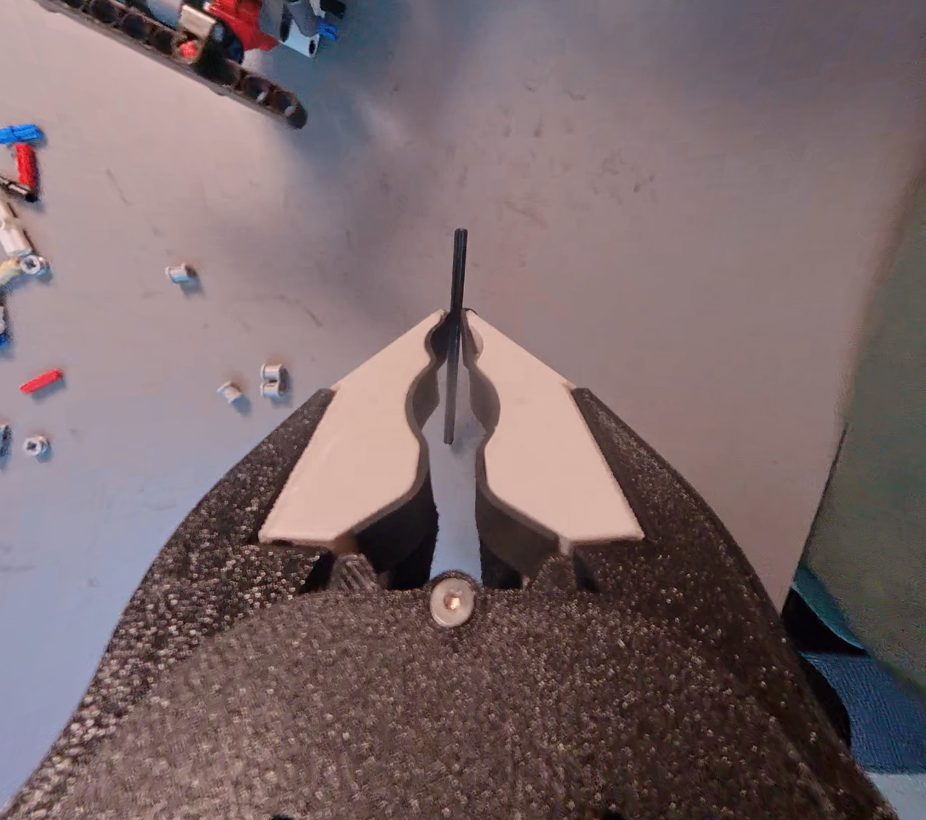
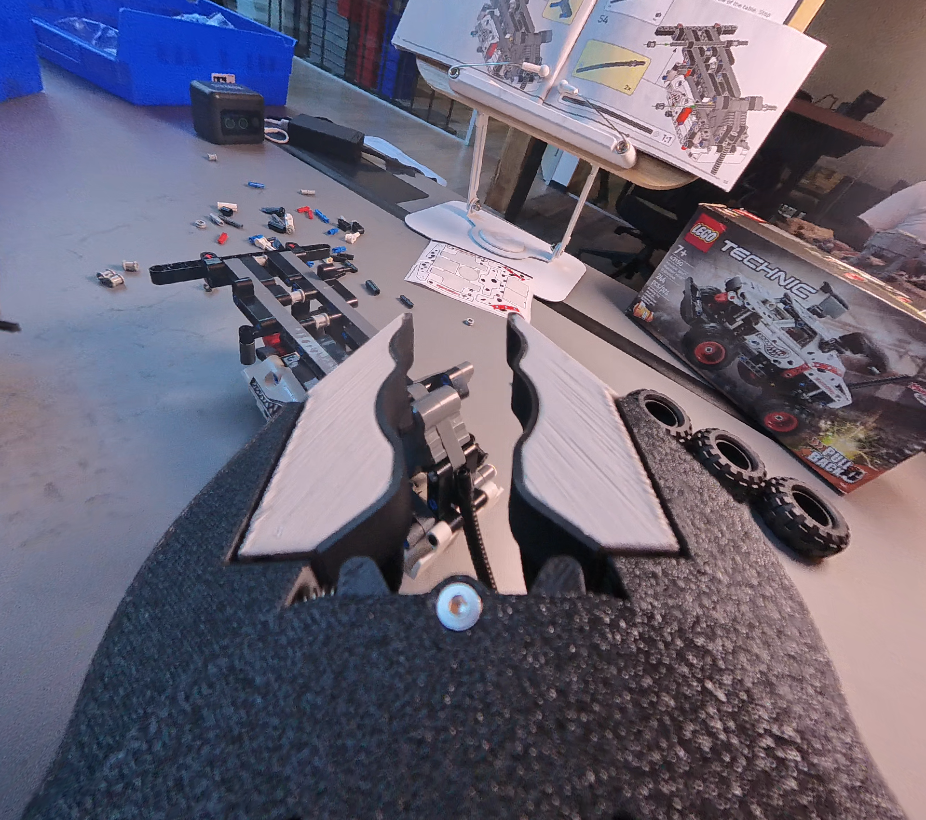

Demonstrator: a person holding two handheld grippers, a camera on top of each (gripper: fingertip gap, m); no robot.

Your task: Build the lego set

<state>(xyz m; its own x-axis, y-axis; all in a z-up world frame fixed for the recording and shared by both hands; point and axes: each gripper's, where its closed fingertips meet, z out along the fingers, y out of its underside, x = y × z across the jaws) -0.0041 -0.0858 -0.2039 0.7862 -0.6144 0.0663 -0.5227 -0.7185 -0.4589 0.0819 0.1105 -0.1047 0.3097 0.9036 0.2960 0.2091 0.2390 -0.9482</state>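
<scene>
Item: left gripper (image 1: 455,320). Jaws pressed together, pinching a thin black rod (image 1: 457,275) that stands out past the tips toward twelve o'clock, over bare bench (image 1: 626,155).

Item: right gripper (image 2: 460,325). Jaws spread; a grey and black end of the half-built truck (image 2: 280,295) sits between them. Whether they touch it, we cannot tell.

Item: truck, in the left view at eleven o'clock, well apart from the rod.

Item: loose small parts (image 2: 280,220), on the bench at ten o'clock in the right view.

Item: three tyres (image 2: 726,455) in a row at three o'clock, beside the box (image 2: 781,335).

Item: open booklet (image 2: 601,44) on a stand at one o'clock.

Step, as we judge it: fitting the long rod. Next we would need to steady the truck with the right gripper, line the rod up with its hole, and push straight.
</scene>
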